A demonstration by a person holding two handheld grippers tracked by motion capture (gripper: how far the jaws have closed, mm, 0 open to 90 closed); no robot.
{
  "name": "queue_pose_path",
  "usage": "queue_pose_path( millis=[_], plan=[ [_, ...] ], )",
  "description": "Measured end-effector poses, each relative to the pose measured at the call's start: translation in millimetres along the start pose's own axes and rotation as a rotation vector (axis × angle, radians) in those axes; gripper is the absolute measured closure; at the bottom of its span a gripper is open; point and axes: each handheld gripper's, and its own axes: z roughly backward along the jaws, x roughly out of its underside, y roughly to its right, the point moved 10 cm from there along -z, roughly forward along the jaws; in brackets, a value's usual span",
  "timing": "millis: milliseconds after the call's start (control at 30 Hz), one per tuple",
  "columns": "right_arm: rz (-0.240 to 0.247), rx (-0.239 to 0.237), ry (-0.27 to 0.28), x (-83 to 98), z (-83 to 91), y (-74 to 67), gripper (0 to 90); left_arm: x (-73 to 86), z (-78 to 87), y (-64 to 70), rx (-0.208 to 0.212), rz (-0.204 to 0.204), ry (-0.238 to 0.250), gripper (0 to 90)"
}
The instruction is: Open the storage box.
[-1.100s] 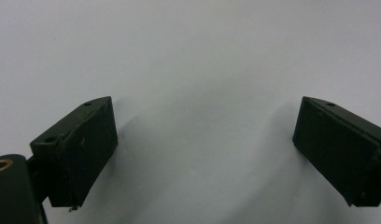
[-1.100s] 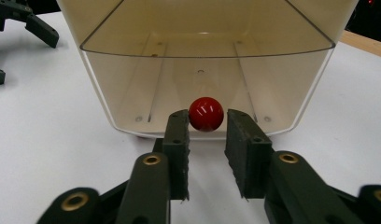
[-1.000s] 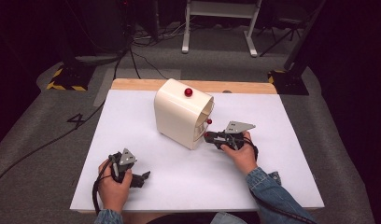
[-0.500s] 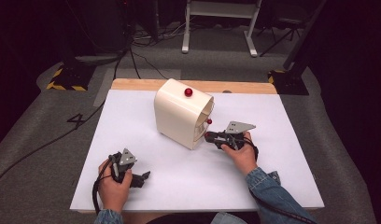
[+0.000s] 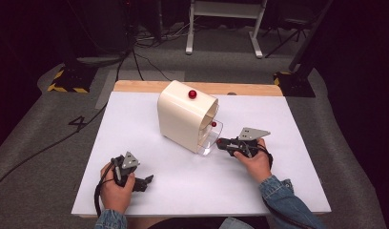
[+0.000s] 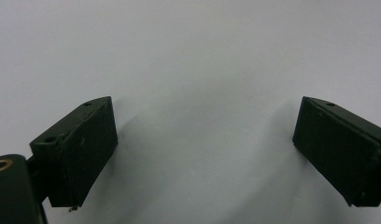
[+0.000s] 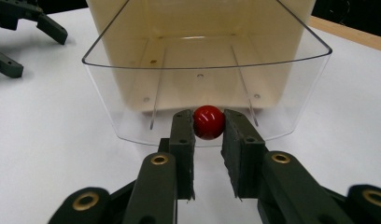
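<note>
A cream box (image 5: pixel 183 119) with a rounded top stands mid-table, a red knob (image 5: pixel 192 94) on top of it. A clear curved flap (image 7: pixel 202 88) stands out from its open front (image 5: pixel 209 138). My right gripper (image 7: pixel 208 133) is shut on a small red knob (image 7: pixel 208 122) at the flap's lower edge. In the high view that gripper (image 5: pixel 221 141) touches the flap from the right, and a small red ball (image 5: pixel 213 124) shows just above it. My left gripper (image 5: pixel 144 182) rests near the table's front left, open over bare white surface (image 6: pixel 205 140).
The white tabletop (image 5: pixel 278 119) has a wooden strip (image 5: pixel 250 88) along its far edge. Grey floor with cables (image 5: pixel 135 52) and a white stand (image 5: pixel 226 19) lie beyond. The left gripper's jaws (image 7: pixel 20 28) show at the far left of the right gripper view.
My right gripper has drawn back slightly to the right, and the clear flap now stands out from the box's front. The left gripper has stayed put.
</note>
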Motion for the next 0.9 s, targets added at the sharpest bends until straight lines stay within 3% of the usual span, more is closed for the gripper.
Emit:
queue_pose_path(
  millis=[633,900],
  plan=[
    [0.006,0.035,-0.035,17.1,39.1,-3.2,74.5,-0.1,-0.1,0.1,0.0,0.001,0.001,6.6],
    [-0.013,0.047,-0.041,25.5,56.1,-3.0,74.4,0.0,-0.1,0.6,0.005,0.006,-0.001,6.6]
  ],
)
